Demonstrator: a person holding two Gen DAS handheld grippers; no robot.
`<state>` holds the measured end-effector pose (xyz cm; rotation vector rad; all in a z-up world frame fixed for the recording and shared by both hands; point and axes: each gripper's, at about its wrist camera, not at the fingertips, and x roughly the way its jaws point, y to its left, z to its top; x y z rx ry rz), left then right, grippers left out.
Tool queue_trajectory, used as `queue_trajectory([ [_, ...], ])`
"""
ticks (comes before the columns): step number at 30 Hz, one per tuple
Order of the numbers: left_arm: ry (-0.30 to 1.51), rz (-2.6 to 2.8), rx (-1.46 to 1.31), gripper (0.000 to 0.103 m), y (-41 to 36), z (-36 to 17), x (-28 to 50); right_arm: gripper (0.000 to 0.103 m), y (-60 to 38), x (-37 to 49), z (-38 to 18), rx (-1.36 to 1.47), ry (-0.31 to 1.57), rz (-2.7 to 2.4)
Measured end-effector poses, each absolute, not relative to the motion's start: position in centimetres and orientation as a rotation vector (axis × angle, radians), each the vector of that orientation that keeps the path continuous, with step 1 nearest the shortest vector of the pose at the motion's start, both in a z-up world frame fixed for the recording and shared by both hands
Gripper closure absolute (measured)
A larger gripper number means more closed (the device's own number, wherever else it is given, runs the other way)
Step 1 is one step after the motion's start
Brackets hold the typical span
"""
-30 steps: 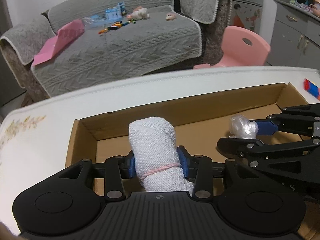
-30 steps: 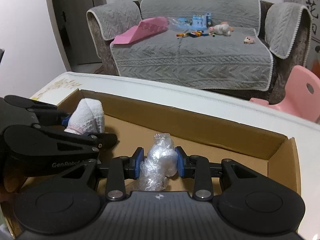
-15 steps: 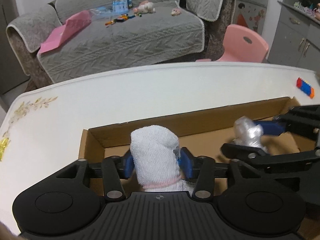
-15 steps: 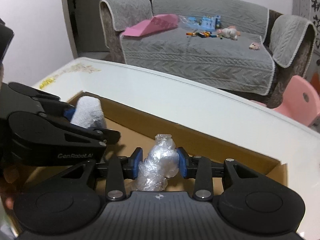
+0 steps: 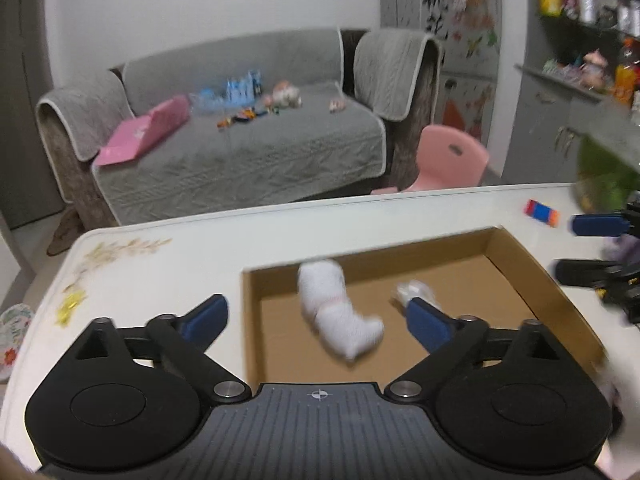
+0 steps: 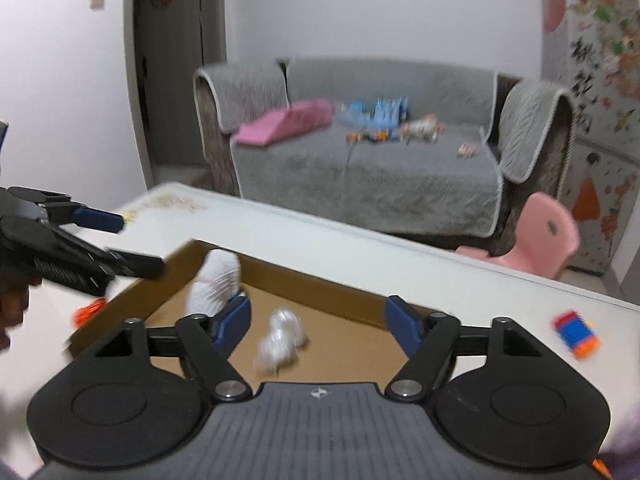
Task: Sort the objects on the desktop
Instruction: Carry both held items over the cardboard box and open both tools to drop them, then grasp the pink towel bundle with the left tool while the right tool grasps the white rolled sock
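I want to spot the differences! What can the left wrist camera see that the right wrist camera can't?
Only the left wrist view shows the shelf of bottles and toys and a yellow star sticker on the table. Only the right wrist view shows the dark doorway. Both show the cardboard box, the white sock, the crinkly plastic ball, the grey sofa and the pink chair.

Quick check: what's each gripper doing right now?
Left gripper: jaws opening, holding nothing; white sock released.
Right gripper: jaws opening, holding nothing; plastic wad released.
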<state>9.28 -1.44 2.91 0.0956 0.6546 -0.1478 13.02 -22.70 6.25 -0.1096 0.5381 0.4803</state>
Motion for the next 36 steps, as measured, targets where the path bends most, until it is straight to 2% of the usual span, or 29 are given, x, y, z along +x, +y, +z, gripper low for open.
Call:
queue_trajectory([
  [6, 0.593, -0.225, 0.155, 0.0, -1.7, 1.6, -3.1, 0.023, -28.0, 1.8, 4.8, -0.08, 0.49, 0.51],
  [13, 0.606, -0.465, 0.265, 0.0, -4.8, -2.1, -11.7, 0.022, -27.9, -3.3, 1.1, -0.053, 0.546, 0.509],
  [20, 0.709, -0.616, 0.362, 0.0, -8.3, -5.4, -11.7, 0.023, -27.5, -2.7, -1.6, -0.028, 0.576, 0.476],
  [23, 0.765, -0.656, 0.351, 0.0, -9.4, -6.5, -11.4, 0.029, -27.6, -2.6, -2.3, -0.025, 0.589, 0.466],
  [26, 0.807, -0.626, 0.358, 0.006, -9.8, -7.7, -10.8, 0.036, -27.9, -2.8, -2.8, -0.022, 0.6, 0.467],
  [30, 0.885, -0.626, 0.296, 0.006, -9.2, -8.6, -9.9, 0.036, -28.0, -3.4, -3.6, -0.035, 0.596, 0.463],
  [36, 0.869, -0.59, 0.294, 0.006, -9.7, -8.6, -9.4, 0.037, -27.3, -2.1, -4.3, -0.024, 0.628, 0.434],
])
